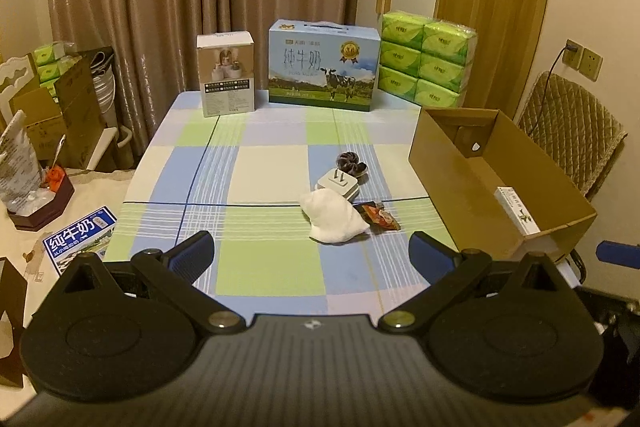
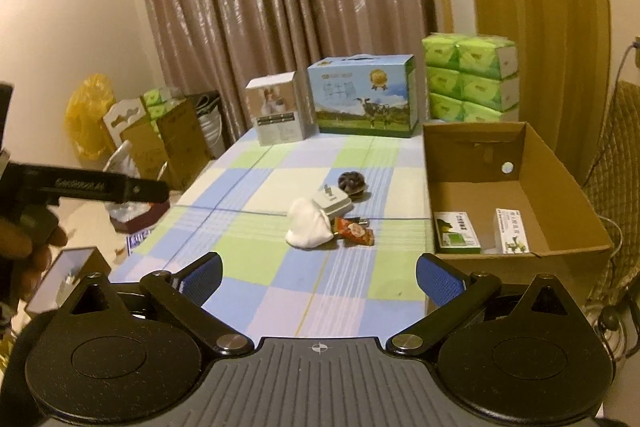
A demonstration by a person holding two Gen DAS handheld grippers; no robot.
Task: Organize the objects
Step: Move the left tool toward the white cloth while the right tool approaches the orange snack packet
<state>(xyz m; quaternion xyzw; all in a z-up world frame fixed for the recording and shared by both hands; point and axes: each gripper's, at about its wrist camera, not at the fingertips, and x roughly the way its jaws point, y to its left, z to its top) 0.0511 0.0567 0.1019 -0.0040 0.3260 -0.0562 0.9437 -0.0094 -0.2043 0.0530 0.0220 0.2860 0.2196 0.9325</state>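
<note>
A small heap lies mid-table: a white cloth [image 1: 335,217] [image 2: 307,228], a white plug adapter [image 1: 338,183] [image 2: 331,201], a dark round hair tie [image 1: 349,161] [image 2: 351,181] and an orange snack packet [image 1: 380,215] [image 2: 355,230]. An open cardboard box [image 1: 448,167] [image 2: 560,183] stands at the table's right edge and holds two small medicine boxes [image 2: 457,231] [image 2: 511,230]. My left gripper [image 1: 311,253] is open and empty, short of the heap. My right gripper [image 2: 319,277] is open and empty, near the table's front edge.
At the table's far edge stand a white product box [image 1: 227,73], a blue milk carton case [image 1: 324,65] and stacked green tissue packs [image 1: 426,61]. Cartons and clutter sit left of the table [image 1: 60,115]. A padded chair [image 1: 572,127] is on the right.
</note>
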